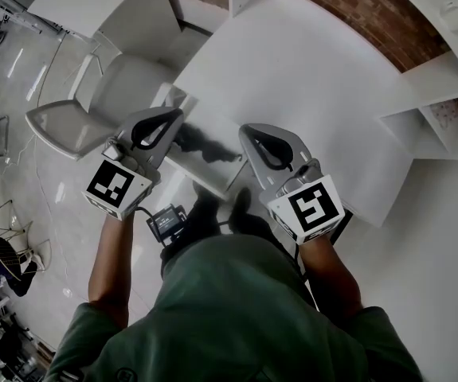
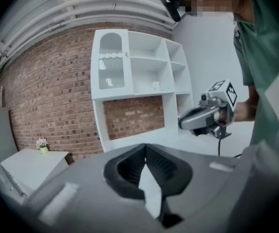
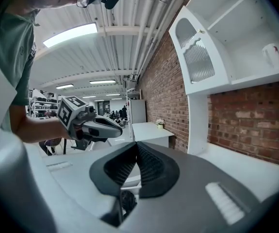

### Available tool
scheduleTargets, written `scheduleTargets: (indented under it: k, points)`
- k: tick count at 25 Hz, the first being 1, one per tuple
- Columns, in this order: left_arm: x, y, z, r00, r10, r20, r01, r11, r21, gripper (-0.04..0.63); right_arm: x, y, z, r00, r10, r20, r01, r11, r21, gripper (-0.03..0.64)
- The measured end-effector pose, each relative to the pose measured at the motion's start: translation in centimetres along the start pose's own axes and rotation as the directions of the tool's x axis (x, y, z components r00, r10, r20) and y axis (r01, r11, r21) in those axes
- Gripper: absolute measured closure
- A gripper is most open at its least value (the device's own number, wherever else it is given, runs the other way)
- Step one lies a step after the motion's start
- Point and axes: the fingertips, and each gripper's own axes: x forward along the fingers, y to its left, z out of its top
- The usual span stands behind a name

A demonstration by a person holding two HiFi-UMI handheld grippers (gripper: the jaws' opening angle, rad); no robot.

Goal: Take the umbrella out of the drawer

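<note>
In the head view a dark folded umbrella (image 1: 206,145) lies in the open white drawer (image 1: 221,183) under the desk edge. My left gripper (image 1: 178,115) hovers over the drawer's left part, jaws shut and empty. Just right of the umbrella my right gripper (image 1: 244,130) is also shut on nothing. In the left gripper view the closed jaws (image 2: 145,147) point at the shelf wall, and the right gripper (image 2: 184,122) shows beside them. In the right gripper view, the shut jaws (image 3: 137,145) face the brick wall, the left gripper (image 3: 116,125) is alongside, and a dark shape (image 3: 126,201) shows below.
The white desk (image 1: 308,78) runs back to a brick wall (image 1: 372,6), with a white shelf unit (image 1: 440,110) on the right. A white chair (image 1: 81,118) stands left of the drawer. A small black box (image 1: 165,223) lies on the floor. A side table holds a flower pot (image 2: 42,144).
</note>
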Motion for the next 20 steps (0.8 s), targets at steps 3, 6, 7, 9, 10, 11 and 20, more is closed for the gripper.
scheduleTargets:
  k: [3,6,7,9,10,11,20]
  points:
    - [0.8,1.4,-0.8,0.999,-0.041,-0.01,0.042,0.999,0.021,0.594,1.6,-0.4,-0.6,1.0,-0.012,-0.021,0.013,1.0,0.012,0.609]
    - [1.5,2.6,-2.3,0.996,-0.082,-0.028,0.083,0.996,0.034,0.594,3.4,-0.3,-1.7,0.998,-0.018,-0.054,0.019,0.999,0.026,0.609]
    - [1.5,3.1,-2.9,0.995,-0.096,-0.035,0.098,0.994,0.038,0.594,4.1,-0.1,-2.2,0.998,-0.017,-0.067,0.019,0.999,0.03,0.609]
    - [1.6,4.1,-4.4,0.99,-0.126,-0.056,0.128,0.991,0.039,0.594,5.7,0.4,-3.3,0.995,-0.011,-0.096,0.015,0.999,0.038,0.609]
    - [1.9,4.4,-5.3,0.987,-0.142,-0.069,0.145,0.989,0.037,0.594,6.4,0.5,-4.1,0.994,-0.008,-0.113,0.013,0.999,0.046,0.609]
    - [2.4,4.5,-6.3,0.984,-0.159,-0.084,0.162,0.986,0.035,0.594,7.0,0.5,-5.1,0.991,-0.005,-0.133,0.012,0.998,0.056,0.604]
    - [8.7,4.6,-18.1,0.903,-0.328,-0.279,0.345,0.938,0.013,0.532,12.3,-0.2,-17.1,0.941,0.054,-0.333,-0.023,0.995,0.096,0.572]
